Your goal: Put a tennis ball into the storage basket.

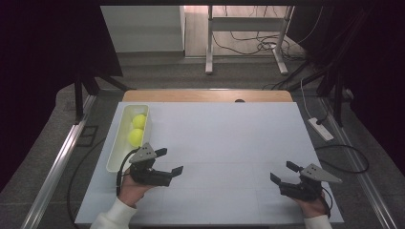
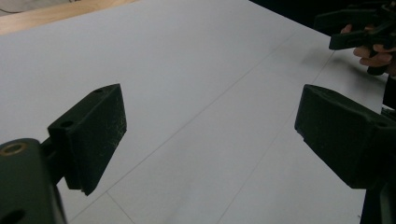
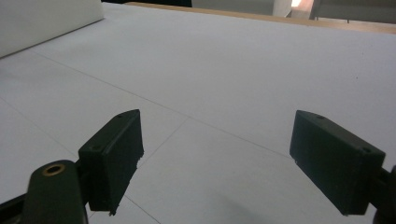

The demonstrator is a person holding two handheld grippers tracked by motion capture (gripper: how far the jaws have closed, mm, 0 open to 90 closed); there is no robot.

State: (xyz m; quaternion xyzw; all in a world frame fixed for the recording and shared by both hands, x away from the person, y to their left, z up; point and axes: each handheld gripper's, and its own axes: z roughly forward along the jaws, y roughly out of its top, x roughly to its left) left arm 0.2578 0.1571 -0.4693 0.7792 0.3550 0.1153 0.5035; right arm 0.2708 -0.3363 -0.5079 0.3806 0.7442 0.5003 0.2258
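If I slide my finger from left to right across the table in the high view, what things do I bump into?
Long white plastic tray holding two yellow-green balls → black left gripper, jaws open → bare white table sheet → black right gripper, jaws open.

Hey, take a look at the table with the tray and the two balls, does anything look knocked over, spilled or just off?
Nothing stands out. Both yellow balls sit inside the white tray at the table's left edge, and the white tabletop shows no spill or damage.
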